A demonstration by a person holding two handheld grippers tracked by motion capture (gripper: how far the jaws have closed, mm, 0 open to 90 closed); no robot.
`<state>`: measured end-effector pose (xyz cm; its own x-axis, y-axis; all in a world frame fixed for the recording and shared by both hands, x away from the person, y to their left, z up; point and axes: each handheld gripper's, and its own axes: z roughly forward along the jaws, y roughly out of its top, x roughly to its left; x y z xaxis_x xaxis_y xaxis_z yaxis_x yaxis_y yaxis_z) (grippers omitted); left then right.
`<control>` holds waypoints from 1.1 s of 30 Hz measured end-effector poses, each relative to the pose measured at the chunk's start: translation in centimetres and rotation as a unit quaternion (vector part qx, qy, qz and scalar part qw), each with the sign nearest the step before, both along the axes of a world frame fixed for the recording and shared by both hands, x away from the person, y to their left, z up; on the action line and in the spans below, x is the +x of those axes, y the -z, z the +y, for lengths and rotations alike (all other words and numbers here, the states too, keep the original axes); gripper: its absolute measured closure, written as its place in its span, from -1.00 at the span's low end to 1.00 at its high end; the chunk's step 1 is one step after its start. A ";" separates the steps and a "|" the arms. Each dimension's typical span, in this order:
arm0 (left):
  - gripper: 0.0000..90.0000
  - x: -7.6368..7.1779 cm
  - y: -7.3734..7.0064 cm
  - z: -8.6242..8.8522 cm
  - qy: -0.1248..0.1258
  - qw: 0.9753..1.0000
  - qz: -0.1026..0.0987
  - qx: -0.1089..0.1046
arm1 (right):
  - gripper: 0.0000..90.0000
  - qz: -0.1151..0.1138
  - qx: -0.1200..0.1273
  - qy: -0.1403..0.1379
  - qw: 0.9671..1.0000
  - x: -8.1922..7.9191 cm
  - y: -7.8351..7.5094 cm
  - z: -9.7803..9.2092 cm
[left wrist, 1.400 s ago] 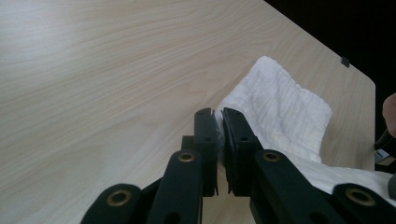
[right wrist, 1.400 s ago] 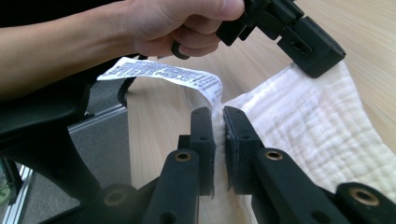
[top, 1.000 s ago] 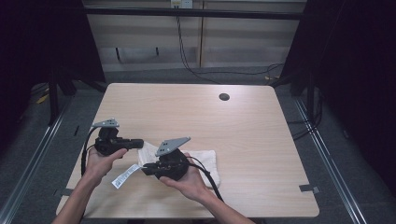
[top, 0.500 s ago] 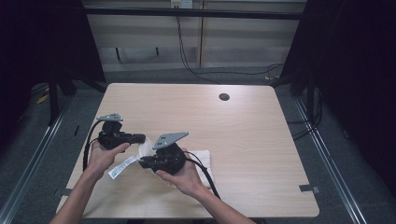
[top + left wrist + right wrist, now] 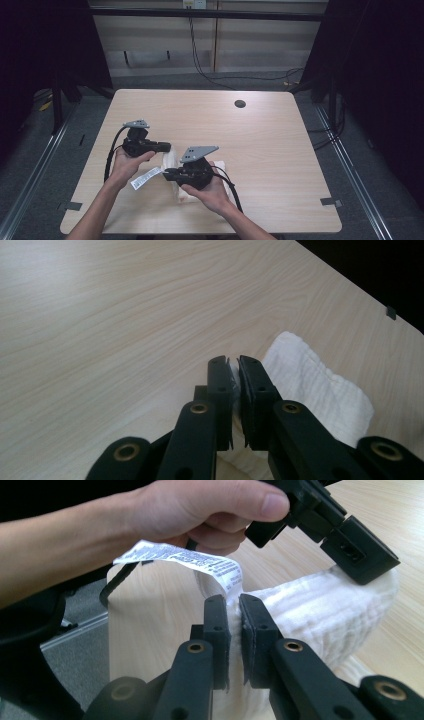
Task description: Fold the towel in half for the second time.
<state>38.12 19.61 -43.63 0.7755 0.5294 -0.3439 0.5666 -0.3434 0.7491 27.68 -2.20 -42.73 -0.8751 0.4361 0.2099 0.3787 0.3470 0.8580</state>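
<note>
Both grippers pinch one white muslin cloth (image 5: pixel 172 165) with a printed care label (image 5: pixel 146 177): left gripper (image 5: pixel 233 377), right gripper (image 5: pixel 233 611). Bare wooden table (image 5: pixel 280 145) stretches ahead.

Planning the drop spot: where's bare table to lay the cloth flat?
Free: the far half up to the round hole, and the right side to the table edge. Crowded: near-left, where left gripper and right gripper hold the white cloth.

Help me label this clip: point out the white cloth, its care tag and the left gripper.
white cloth (image 5: pixel 320 607), right gripper view, its raised folded middle.
care tag (image 5: pixel 190 560), right gripper view, its printed face.
left gripper (image 5: pixel 235 372), left gripper view, between its fingertips.
</note>
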 end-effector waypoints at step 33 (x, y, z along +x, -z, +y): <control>0.89 0.8 2.8 -10.7 0.063 0.998 0.020 0.014 | 0.83 0.015 -0.030 0.070 0.997 -2.5 2.7 -8.8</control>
